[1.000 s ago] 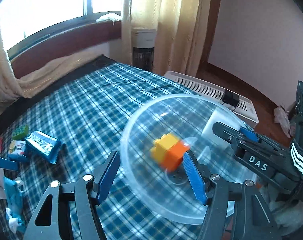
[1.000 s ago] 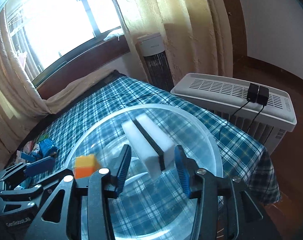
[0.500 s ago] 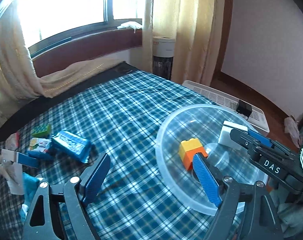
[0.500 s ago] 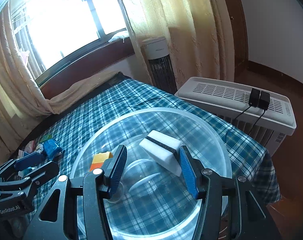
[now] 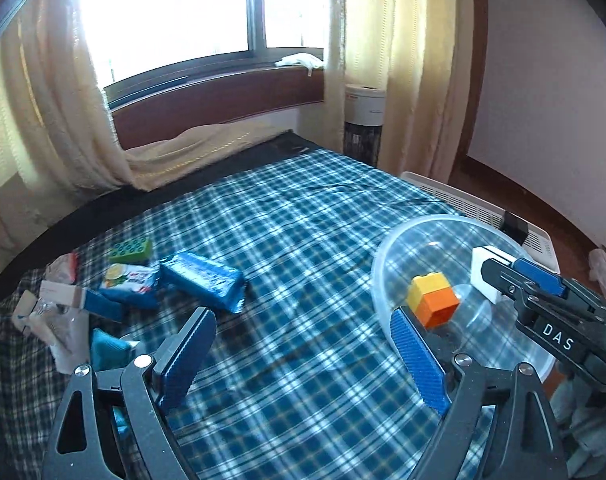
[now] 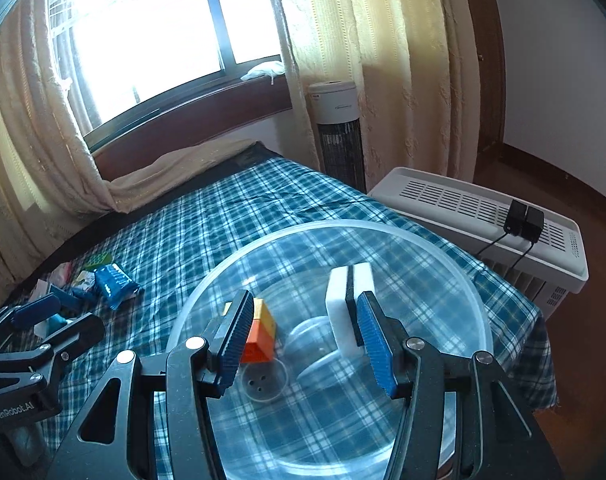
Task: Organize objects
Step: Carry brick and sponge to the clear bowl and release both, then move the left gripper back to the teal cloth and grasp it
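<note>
1. In the right wrist view a clear bowl [image 6: 443, 252] fills the lower centre, standing on a blue plaid cloth [image 6: 231, 216]; inside it lie a yellow-and-orange block [image 6: 261, 336] left of centre and a white sponge [image 6: 343, 308] with a dark middle layer, standing on edge, right of centre.
2. The right gripper [image 6: 307, 346] is spread wide over the bowl, holding nothing; its left pad overlaps the block in the picture and its right pad sits just beside the sponge; whether either touches I cannot tell.
3. In the left wrist view the left gripper [image 5: 299, 360] is also wide apart and empty, above bare cloth at lower centre; its right finger [image 5: 417, 360] overlaps the bowl's near rim.
4. At the middle left of that view lie a blue packet [image 5: 203, 280], a green block [image 5: 130, 250], a printed sachet [image 5: 129, 280] and other small wrappers, clustered together, well apart from the bowl at the right.
</note>
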